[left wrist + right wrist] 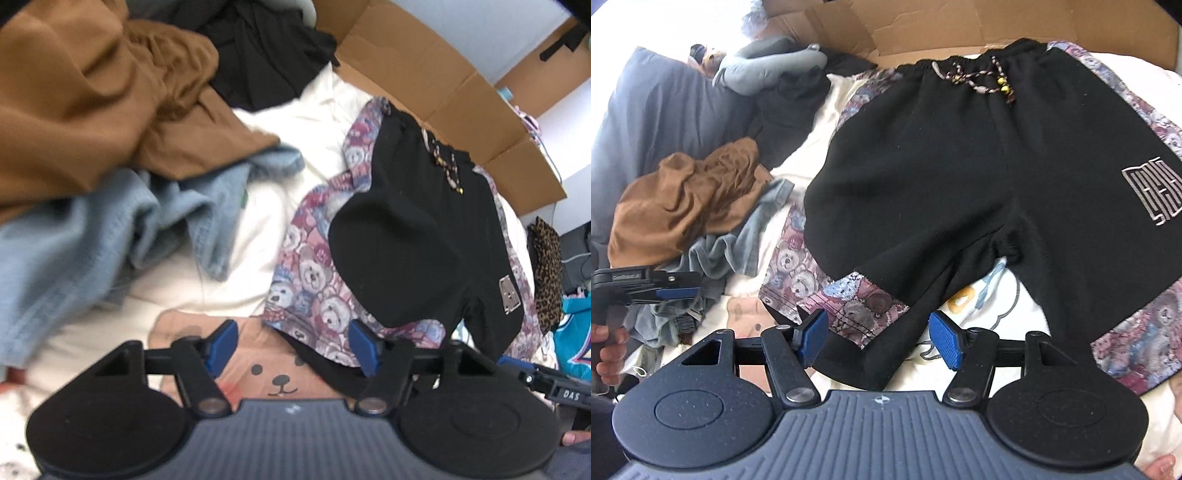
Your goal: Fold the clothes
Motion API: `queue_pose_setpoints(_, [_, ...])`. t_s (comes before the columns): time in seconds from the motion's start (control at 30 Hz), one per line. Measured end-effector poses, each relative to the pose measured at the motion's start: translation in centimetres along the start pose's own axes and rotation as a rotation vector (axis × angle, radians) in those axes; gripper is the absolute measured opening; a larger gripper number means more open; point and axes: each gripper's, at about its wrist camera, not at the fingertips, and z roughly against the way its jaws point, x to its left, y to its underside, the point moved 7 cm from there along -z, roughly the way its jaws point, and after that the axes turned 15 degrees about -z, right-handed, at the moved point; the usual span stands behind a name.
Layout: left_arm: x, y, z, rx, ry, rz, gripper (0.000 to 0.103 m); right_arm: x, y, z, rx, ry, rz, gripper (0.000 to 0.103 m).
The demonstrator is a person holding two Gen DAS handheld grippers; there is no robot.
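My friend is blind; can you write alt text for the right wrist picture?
Black shorts with teddy-bear print panels lie spread flat on a cream bedsheet, the right gripper open at one leg hem. To the left sits a pile of brown and blue clothes.

Cream bedsheet (820,147) carries black shorts (960,166), brown garment (683,199), blue garment (74,236).
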Motion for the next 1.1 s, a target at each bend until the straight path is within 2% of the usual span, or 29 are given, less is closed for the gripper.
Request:
queue_pose_setpoints(0.1, [0.8,0.5,-1.9,0.007,0.010,0.029,0.057,-0.2,0.6,-1.2,0.011,0.014,0.021,0.067])
queue_pose_setpoints(0.47, [3.0,1.1,-5.6,0.034,0.027,0.084,0.057,0.4,2.3,-6.2,0.038,0.051,0.093,0.067])
queue_pose_setpoints(0.8, [3.2,1.3,-5.6,0.028,0.037,0.073,0.057,1.2,4.4,-10.6,0.007,0.255,0.283,0.067])
queue_pose_setpoints(1.0, [3.4,2.2,-5.8,0.035,0.035,0.086,0.057,1.5,5.3,-10.8,0.014,0.278,0.366,0.067])
queue_pose_setpoints(1.03, [3.5,2.4,-5.8,0.038,0.034,0.092,0.057,1.4,5.4,-10.8,0.017,0.278,0.374,0.065])
queue_pose_setpoints(1.07, [3.5,2.5,-5.9,0.037,0.035,0.095,0.057,1.4,5.4,-10.7,0.014,0.282,0.380,0.051])
queue_pose_setpoints(1.1, [3.5,2.6,-5.9,0.035,0.036,0.098,0.057,1.3,5.3,-10.5,0.009,0.288,0.385,0.044])
